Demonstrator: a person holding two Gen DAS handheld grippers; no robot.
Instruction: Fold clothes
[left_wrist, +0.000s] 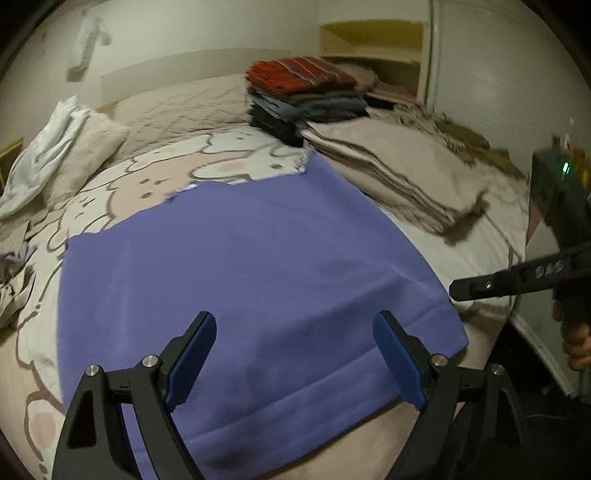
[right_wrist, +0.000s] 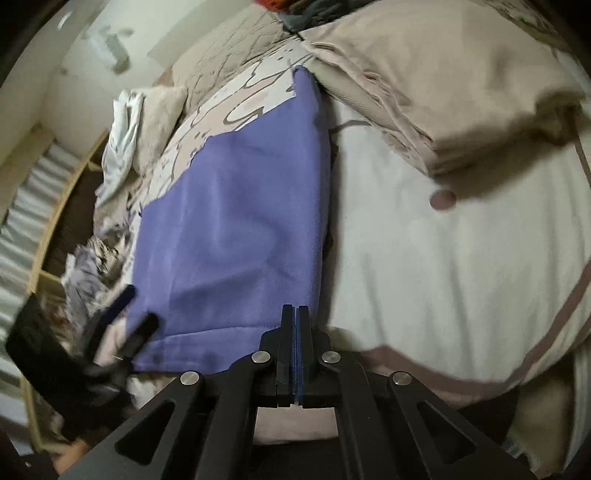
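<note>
A purple cloth (left_wrist: 251, 266) lies flat on the bed (right_wrist: 424, 258), near a folded stack (left_wrist: 306, 96). Whether it needs more folds is unclear. The left hand-held gripper (left_wrist: 295, 354) gapes wide above the cloth; the right hand-held gripper (right_wrist: 296, 314) is closed, seemingly empty.

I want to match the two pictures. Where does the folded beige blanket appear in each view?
Left wrist view: the folded beige blanket lies in the upper right, just right of the purple cloth and in front of the stack of folded clothes.
Right wrist view: it fills the upper right, again to the right of the purple cloth.
Shared landmark: the purple cloth's far corner, which reaches the blanket's edge in both views.
</note>
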